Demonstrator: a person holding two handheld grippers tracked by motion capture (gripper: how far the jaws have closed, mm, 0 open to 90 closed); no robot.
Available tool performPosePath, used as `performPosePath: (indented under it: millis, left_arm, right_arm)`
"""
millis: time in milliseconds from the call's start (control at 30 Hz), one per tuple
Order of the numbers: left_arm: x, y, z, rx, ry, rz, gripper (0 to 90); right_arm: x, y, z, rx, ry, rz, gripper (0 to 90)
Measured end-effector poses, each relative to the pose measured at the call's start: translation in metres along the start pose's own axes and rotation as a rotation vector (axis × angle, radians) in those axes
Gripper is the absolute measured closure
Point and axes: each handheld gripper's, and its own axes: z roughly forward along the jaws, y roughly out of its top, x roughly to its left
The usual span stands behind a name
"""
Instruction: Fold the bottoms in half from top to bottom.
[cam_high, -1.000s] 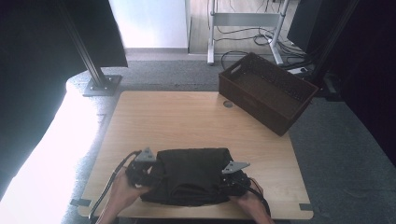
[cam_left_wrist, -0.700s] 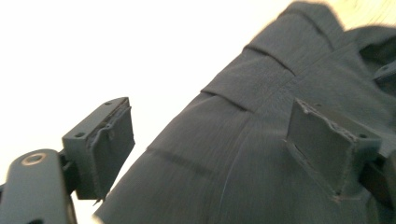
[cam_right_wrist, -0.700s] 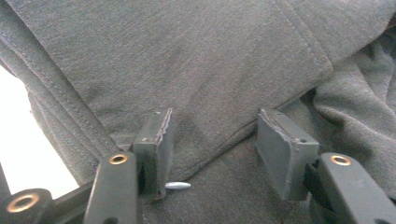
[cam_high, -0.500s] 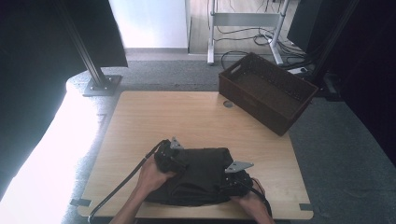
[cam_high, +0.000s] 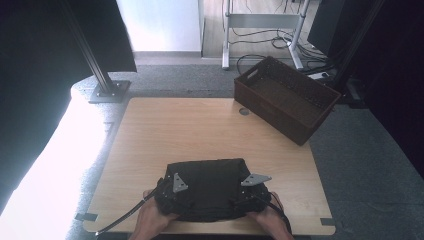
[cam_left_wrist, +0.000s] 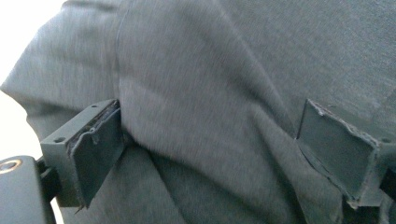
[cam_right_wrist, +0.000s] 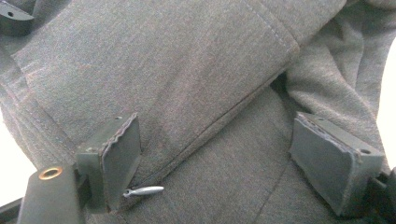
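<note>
1. A dark grey piece of clothing (cam_high: 209, 189) lies folded into a neat block on the desk (cam_high: 190, 130), close to the edge where the person sits.
2. The left tool (cam_high: 170, 192) sits at the left side of the folded clothing. Its jaws have just been opening and now stand wide apart. Cloth lies between them, but the pads do not squeeze it.
3. The right tool (cam_high: 252, 192) sits at the right side of the clothing. Its jaws have just been opening too, and they stand wide. A small metal zip tab (cam_right_wrist: 144, 191) lies by one jaw. No cloth is pinched there.
4. So the fold looks done, and both tools seem to be letting go of it.
5. A brown basket (cam_high: 287, 102) stands at the far right corner of the desk, well apart from the clothing, and it looks empty.
6. What may be left: one more fold, or lifting the block and putting it in the basket. I cannot tell which.
</note>
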Motion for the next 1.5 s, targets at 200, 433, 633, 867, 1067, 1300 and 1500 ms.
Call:
performPosePath:
  millis: [200,433,633,867,1067,1300,1500]
  left_arm:
    - [0.004,-0.018,0.003,-0.034,-0.035,-0.055,7.6]
    - [0.012,-0.016,-0.004,-0.031,-0.099,-0.062,8.7]
    - [0.028,-0.002,-0.046,-0.089,-0.135,-0.059,11.7]
    - [0.064,0.038,-0.049,-0.132,-0.054,-0.071,9.8]
    - [0.085,0.058,-0.004,-0.085,-0.022,-0.077,12.1]
    - [0.095,0.045,0.026,0.009,0.047,-0.065,7.8]
    - [0.094,0.036,0.037,0.000,0.025,-0.101,8.6]
  right_arm:
    - [0.007,-0.006,0.004,0.017,0.027,0.011,17.0]
    - [0.012,-0.008,0.001,0.015,0.035,0.012,17.6]
    - [0.004,0.012,-0.022,-0.043,0.050,0.011,16.3]
    - [-0.023,0.050,-0.021,-0.094,-0.015,0.040,13.7]
    - [-0.050,0.075,0.007,-0.084,-0.107,0.060,13.1]
    - [-0.070,0.072,0.037,-0.012,-0.137,0.073,12.4]
    - [-0.067,0.064,0.056,0.045,-0.139,0.043,12.7]
